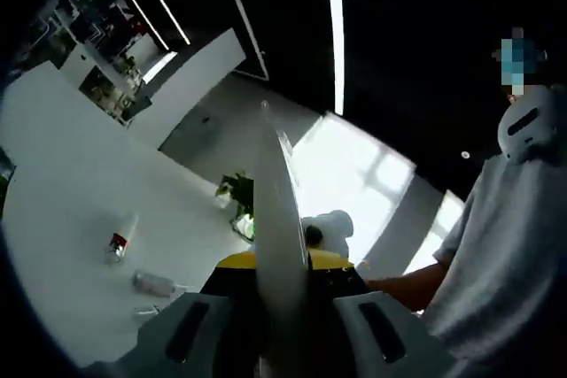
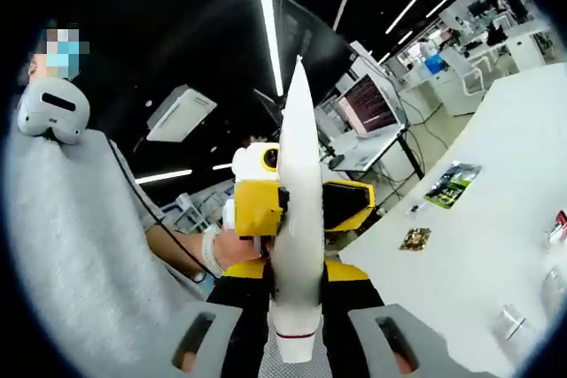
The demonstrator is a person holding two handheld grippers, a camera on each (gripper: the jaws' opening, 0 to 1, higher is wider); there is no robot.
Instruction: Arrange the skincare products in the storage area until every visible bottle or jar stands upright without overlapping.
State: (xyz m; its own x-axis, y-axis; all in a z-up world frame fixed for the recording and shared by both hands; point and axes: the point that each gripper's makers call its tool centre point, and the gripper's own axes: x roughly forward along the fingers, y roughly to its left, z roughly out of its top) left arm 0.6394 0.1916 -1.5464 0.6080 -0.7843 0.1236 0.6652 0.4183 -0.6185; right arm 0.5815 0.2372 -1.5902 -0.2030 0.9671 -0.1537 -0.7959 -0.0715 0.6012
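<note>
White table (image 1: 80, 219) spreads across the left gripper view from 8 to 10 o'clock, much of it bare; its far edge runs past a potted plant (image 1: 237, 192) near centre. Dark ceiling with strip lights fills 12 o'clock.

On the table at 8 o'clock lie a white bottle (image 1: 121, 236) with a red band and a clear bottle (image 1: 155, 285), both on their sides and apart; another small item below them is too blurred to name.

Left gripper (image 1: 283, 320) pinches a white tube (image 1: 279, 219) that rises edge-on toward 12 o'clock, hiding what is behind it.

Right gripper (image 2: 297, 329) also clamps a white tube (image 2: 299, 219), cap at 6 o'clock. Behind it sits the other gripper's yellow body. Table (image 2: 478, 245) shows at 3 to 5 o'clock, with a green packet (image 2: 453, 184), a small brown item (image 2: 415, 238) and glassy things cut off at the edge.

A person (image 2: 80, 236) in grey stands at 9 o'clock.
</note>
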